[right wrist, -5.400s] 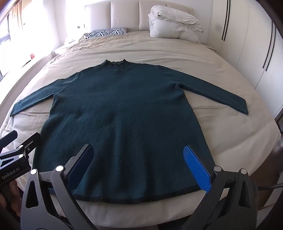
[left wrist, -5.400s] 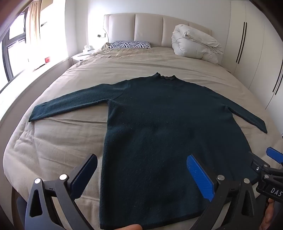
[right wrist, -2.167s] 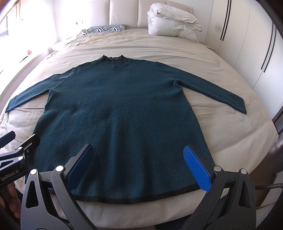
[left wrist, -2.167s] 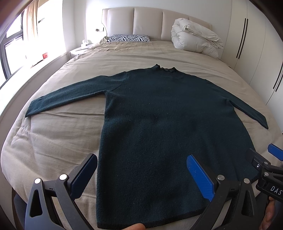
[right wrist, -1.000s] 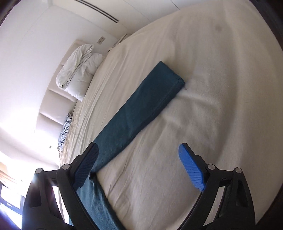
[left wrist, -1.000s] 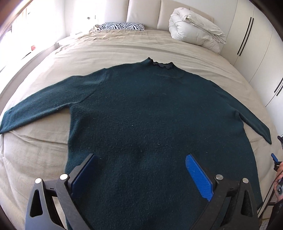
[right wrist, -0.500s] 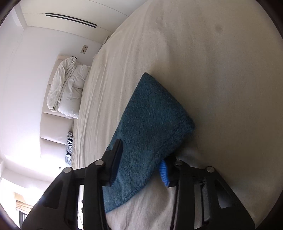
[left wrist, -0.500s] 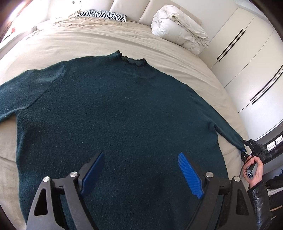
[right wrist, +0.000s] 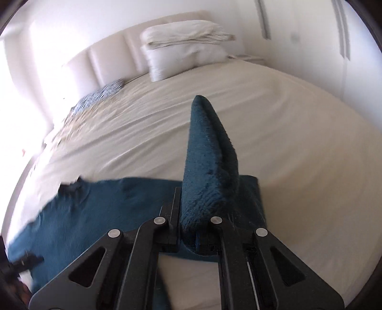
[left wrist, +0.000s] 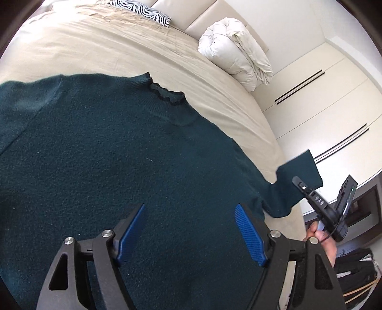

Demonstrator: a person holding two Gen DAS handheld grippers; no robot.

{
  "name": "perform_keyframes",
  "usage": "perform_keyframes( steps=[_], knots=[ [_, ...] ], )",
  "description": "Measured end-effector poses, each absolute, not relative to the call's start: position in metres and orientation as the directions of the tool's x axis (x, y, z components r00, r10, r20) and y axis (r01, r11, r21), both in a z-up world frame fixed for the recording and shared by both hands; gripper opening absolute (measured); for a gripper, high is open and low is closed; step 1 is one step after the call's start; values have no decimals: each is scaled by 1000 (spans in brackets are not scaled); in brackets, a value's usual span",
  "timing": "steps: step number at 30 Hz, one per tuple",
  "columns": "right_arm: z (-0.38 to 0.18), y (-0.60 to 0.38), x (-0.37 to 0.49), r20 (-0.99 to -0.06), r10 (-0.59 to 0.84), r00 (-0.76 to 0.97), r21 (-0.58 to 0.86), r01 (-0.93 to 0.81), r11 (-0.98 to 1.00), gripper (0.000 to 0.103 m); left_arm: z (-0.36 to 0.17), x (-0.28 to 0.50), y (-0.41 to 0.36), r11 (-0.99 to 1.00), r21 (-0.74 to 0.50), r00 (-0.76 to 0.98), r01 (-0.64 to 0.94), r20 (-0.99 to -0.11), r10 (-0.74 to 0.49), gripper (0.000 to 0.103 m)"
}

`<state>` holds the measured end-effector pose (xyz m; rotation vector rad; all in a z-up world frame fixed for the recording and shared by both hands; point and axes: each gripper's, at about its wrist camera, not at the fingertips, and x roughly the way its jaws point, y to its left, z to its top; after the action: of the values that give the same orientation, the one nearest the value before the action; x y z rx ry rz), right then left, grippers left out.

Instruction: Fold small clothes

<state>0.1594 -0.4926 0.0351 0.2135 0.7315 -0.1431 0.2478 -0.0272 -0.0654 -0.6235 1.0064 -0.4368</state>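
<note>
A dark teal sweater lies flat on the beige bed, its ruffled collar toward the headboard. My left gripper hovers over the sweater's body with nothing between its blue pads; its jaws are closing slowly. My right gripper is shut on the cuff of the right sleeve, which stands up out of the jaws. From the left wrist view that sleeve is lifted off the bed at the right, with the right gripper pinching its end.
A rolled white duvet and a zebra pillow lie near the padded headboard. White wardrobe doors stand along the right of the bed. A person's hand holds the right gripper.
My right gripper closed on the sleeve cuff, rolled, and lifted it off the bed. My left gripper swung right over the sweater and its jaws narrowed a little.
</note>
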Motion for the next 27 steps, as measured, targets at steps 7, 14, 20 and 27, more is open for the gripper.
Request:
perform_keyframes(
  steps=[7,14,20,27],
  knots=[
    [-20,-326,213,-744,-15,668,-126,-118,985,7,-85,264,-31,585,-811,425,15,-524,-738,89],
    [-51,-316,244,-800,57,598,-34,-140,990,31,-104,285,-55,544,-839,333,-24,-520,-786,93],
    [-35,-339,225,-761,205,616,166,-120,979,68,-104,303,-92,574,-819,287,16,-546,-787,82],
    [-46,-398,189,-710,391,586,507,39,861,68,-108,312,-114,642,-766,261,22,-615,-744,7]
  ],
)
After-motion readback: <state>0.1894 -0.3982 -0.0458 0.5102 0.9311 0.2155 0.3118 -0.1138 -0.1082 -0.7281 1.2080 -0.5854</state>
